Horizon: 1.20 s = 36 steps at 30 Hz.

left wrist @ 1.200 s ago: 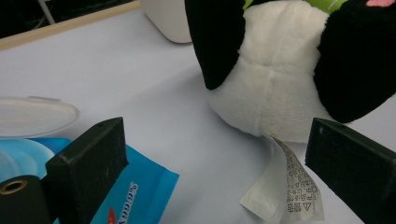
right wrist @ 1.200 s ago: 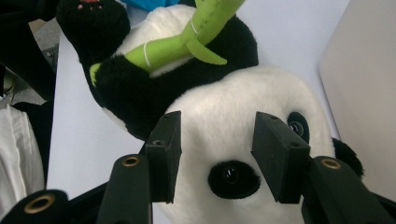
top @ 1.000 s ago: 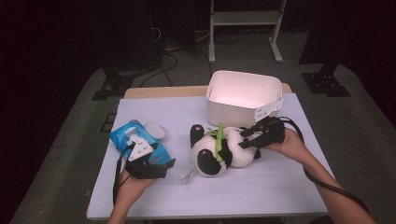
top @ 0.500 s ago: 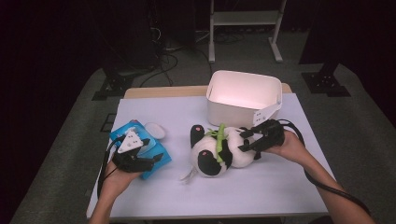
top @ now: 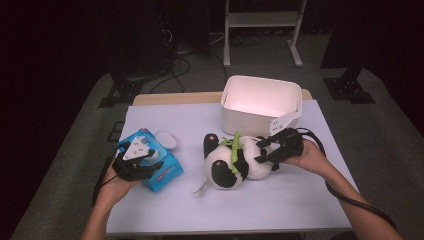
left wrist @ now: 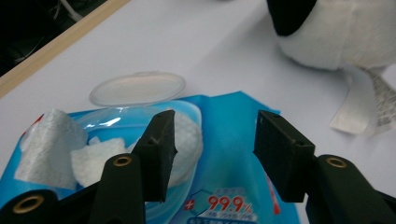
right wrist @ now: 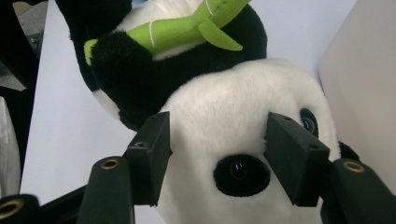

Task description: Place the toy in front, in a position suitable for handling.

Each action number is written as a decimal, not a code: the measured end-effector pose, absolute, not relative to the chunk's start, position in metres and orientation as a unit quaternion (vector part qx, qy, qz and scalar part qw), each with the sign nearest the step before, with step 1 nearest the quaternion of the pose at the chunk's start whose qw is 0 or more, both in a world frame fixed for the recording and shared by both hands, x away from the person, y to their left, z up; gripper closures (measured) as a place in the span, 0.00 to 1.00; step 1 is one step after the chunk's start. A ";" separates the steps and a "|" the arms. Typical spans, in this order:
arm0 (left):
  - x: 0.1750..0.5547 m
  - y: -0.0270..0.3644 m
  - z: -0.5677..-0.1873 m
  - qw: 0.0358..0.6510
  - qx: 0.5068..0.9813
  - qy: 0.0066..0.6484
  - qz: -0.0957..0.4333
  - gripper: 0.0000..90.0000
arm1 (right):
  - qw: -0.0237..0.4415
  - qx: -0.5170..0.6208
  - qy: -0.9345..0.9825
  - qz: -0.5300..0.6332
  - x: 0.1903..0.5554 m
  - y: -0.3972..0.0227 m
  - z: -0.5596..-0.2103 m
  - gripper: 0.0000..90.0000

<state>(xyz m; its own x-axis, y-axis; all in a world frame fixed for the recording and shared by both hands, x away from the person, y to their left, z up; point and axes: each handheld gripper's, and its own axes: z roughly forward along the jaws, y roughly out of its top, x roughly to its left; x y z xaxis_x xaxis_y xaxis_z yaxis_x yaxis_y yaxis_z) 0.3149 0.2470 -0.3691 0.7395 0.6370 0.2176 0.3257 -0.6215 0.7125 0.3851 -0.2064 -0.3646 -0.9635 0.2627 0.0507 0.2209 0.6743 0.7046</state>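
Observation:
A blue wet-wipes pack (top: 164, 174) (left wrist: 233, 135) lies at the table's left with its clear lid (top: 166, 140) (left wrist: 137, 87) flipped open and a white wipe (left wrist: 56, 140) sticking out. My left gripper (top: 146, 161) (left wrist: 215, 135) hovers over the pack. Its jaws have just been closing, still apart, one beside the wipe. A plush panda (top: 232, 164) (right wrist: 233, 112) holding green bamboo lies on its back mid-table. My right gripper (top: 263, 152) (right wrist: 217, 140) straddles its white head. Those jaws have just been opening, with the head between them.
A white bin (top: 257, 119) stands just behind the panda, lit pink inside. The panda's fabric tag (top: 200, 188) (left wrist: 364, 102) trails toward the pack. The table has a wooden back edge (top: 175, 97). Dark floor, cables and a metal stand lie beyond.
My left hand has shifted left and slightly away, onto the wipes pack, and its jaws have narrowed. My right hand has stayed at the panda's head.

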 end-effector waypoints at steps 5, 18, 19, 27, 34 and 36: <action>0.323 0.247 -0.372 0.307 0.881 0.266 0.241 0.67 | 0.028 0.133 0.914 0.382 0.385 -0.206 -0.365 0.44; 0.328 0.252 -0.374 0.285 0.892 0.252 0.243 0.99 | 0.027 0.132 0.913 0.385 0.386 -0.206 -0.366 0.43; 0.328 0.252 -0.373 0.288 0.893 0.249 0.238 0.99 | 0.028 0.131 0.913 0.385 0.386 -0.207 -0.366 0.43; 0.325 0.249 -0.368 0.304 0.898 0.238 0.213 0.99 | 0.027 0.130 0.912 0.389 0.386 -0.207 -0.367 0.43; 0.320 0.241 -0.359 0.331 0.895 0.225 0.197 0.99 | 0.030 0.129 0.913 0.386 0.384 -0.207 -0.367 0.42; 0.319 0.240 -0.357 0.335 0.895 0.222 0.193 0.99 | 0.031 0.128 0.913 0.385 0.384 -0.207 -0.367 0.42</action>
